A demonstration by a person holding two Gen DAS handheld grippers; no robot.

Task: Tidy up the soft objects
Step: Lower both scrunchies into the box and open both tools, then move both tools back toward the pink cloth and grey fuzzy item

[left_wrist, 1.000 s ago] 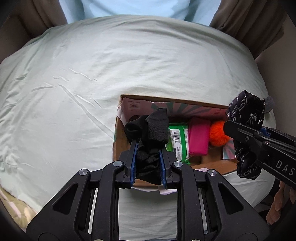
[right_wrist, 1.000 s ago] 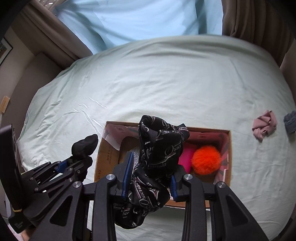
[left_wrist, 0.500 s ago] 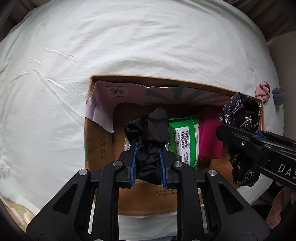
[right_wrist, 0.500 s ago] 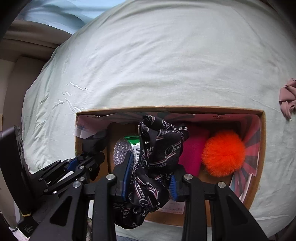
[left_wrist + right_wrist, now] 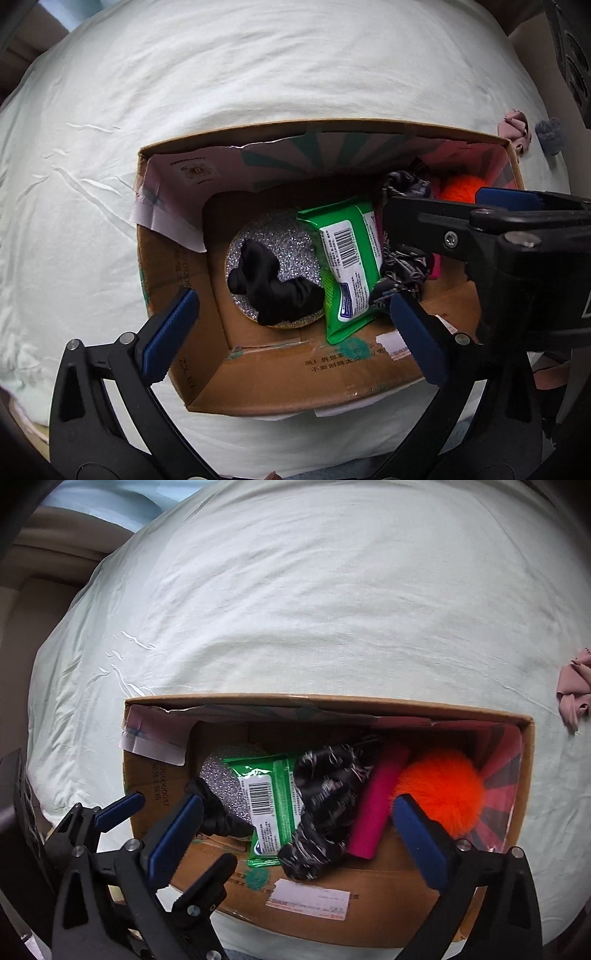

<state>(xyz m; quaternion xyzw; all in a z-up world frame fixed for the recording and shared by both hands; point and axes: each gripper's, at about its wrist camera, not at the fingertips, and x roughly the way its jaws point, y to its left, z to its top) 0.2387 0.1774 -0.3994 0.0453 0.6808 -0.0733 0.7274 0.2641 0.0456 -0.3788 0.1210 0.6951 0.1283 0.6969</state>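
A cardboard box [image 5: 332,125] sits on the pale green bed. My left gripper [image 5: 293,332] hangs over its left half, jaws opening wide. The black sock [image 5: 273,284] lies free below them on a silver glitter disc [image 5: 291,247]. My right gripper [image 5: 297,838] hovers over the box [image 5: 332,699], jaws also opening. The black patterned cloth [image 5: 328,805] lies loose beneath, touched by neither pad, between a green packet [image 5: 269,801] and a magenta bundle [image 5: 376,801]. An orange pompom [image 5: 439,790] fills the right end.
A pink cloth [image 5: 574,690] lies on the sheet right of the box, and in the left wrist view a grey item [image 5: 550,134] lies beside the pink cloth [image 5: 513,129]. Both grippers stand close together over the box. The box walls rise around the contents.
Both grippers sank toward the box and opened. The black sock dropped onto the glitter disc and the patterned cloth fell between the green packet and the magenta bundle.
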